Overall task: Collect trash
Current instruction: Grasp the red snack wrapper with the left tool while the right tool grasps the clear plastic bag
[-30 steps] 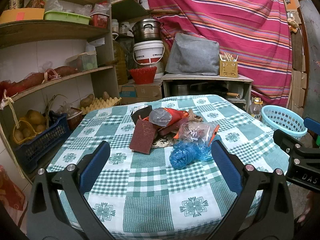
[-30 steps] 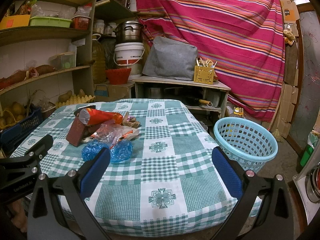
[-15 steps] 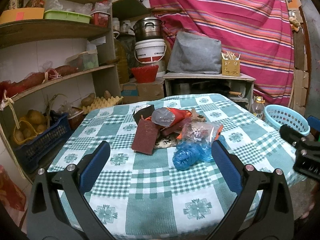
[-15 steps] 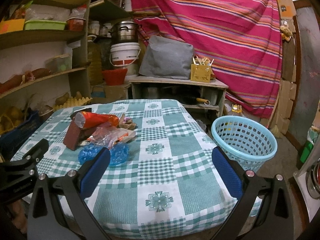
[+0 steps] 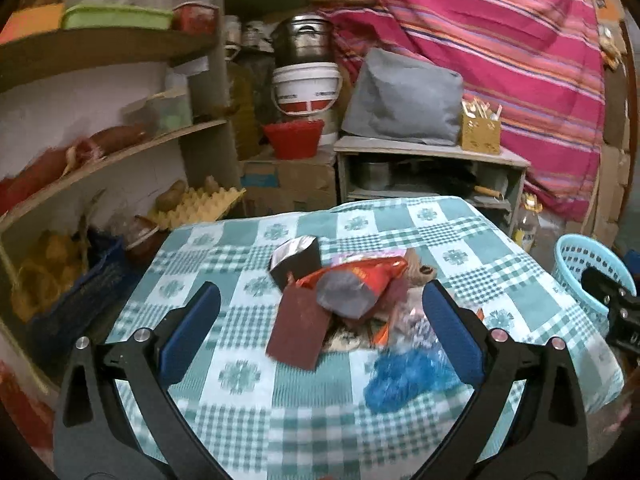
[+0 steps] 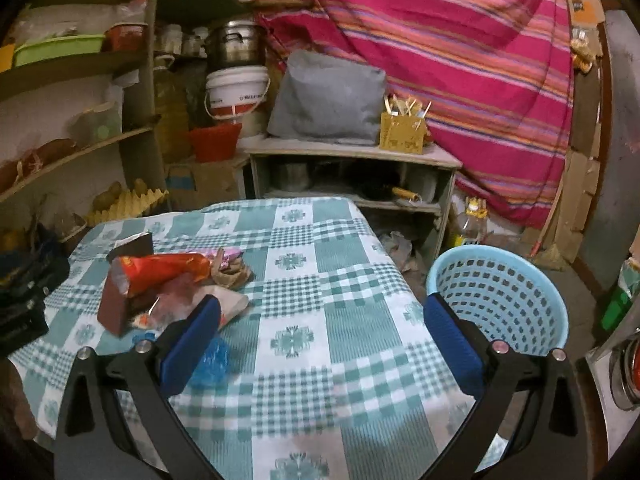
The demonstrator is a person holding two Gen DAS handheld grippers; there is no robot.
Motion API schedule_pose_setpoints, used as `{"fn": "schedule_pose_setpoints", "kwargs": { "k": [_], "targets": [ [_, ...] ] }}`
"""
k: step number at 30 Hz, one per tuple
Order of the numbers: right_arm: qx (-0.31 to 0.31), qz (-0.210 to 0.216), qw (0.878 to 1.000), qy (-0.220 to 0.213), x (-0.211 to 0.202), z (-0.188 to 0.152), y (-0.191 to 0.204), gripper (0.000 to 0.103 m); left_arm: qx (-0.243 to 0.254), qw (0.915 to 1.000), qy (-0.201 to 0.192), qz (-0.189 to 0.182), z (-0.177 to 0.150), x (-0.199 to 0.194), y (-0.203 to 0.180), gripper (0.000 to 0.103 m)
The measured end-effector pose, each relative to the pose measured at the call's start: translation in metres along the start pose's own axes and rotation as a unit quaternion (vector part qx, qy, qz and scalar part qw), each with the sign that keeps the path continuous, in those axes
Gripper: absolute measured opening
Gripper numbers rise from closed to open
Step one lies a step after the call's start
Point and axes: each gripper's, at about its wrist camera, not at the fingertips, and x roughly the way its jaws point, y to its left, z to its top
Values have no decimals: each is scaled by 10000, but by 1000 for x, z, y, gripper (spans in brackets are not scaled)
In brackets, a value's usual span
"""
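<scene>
Both grippers hang spread wide with nothing between their pads: the left gripper faces the trash pile head on, and the right gripper looks over the table's right half, the pile off to its left.

Compared with a second ago, the pile fills more of the left wrist view and sits higher between the fingers, so the left gripper has closed in on it. Straight ahead of it lie a maroon pouch and an orange snack bag, with a crumpled blue bag lower and to the right, near the right finger. Nothing is touched yet.

The right wrist view has swung too: the blue bag now peeks out just beside its left finger, and the light blue basket stands on the floor beyond its right finger, past the checked tablecloth.

My reading is that the approach is nearly finished and a first pick comes next. Motion blur hints at fast travel; thin, crinkly wrappers may slide out of a hasty pinch.
</scene>
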Motion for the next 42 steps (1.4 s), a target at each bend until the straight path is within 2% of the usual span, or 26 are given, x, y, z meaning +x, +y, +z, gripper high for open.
{"fn": "schedule_pose_setpoints", "kwargs": {
  "k": [3, 6, 12, 18, 23, 27, 32, 33, 35, 39, 42],
  "targets": [
    [22, -55, 9997, 251, 23, 15, -3, 99, 191, 9997, 75, -96, 11, 19, -10, 98],
    [139, -132, 9994, 292, 39, 18, -11, 99, 263, 9993, 255, -114, 18, 44, -16, 98],
    [266, -62, 9975, 653, 74, 9, -24, 99, 325, 9973, 577, -318, 26, 86, -21, 98],
    [304, -104, 9959, 848, 95, 2, -31, 99, 581, 9914, 970, -660, 20, 120, -33, 97],
    [417, -119, 9955, 838, 100, 2, -36, 99, 709, 9857, 1248, -880, 8, 129, -35, 82],
    [269, -121, 9959, 850, 101, 0, -27, 99, 665, 9832, 1370, -1010, 2, 130, -26, 73],
    [232, -54, 9966, 787, 100, 1, -16, 99, 453, 9775, 1593, -1304, -1, 136, -17, 39],
    [195, -58, 9968, 771, 100, 1, -12, 99, 450, 9770, 1606, -1326, -2, 137, -17, 36],
    [139, -65, 9970, 757, 101, 0, -8, 99, 436, 9753, 1642, -1415, -3, 138, -18, 19],
    [57, 26, 9972, 751, 101, -1, 2, 99, 436, 9753, 1553, -1507, -1, 135, -20, 7],
    [-18, 90, 9972, 740, 99, -3, 8, 99, 449, 9784, 1380, -1469, 3, 126, -18, 5]
  ]
}}
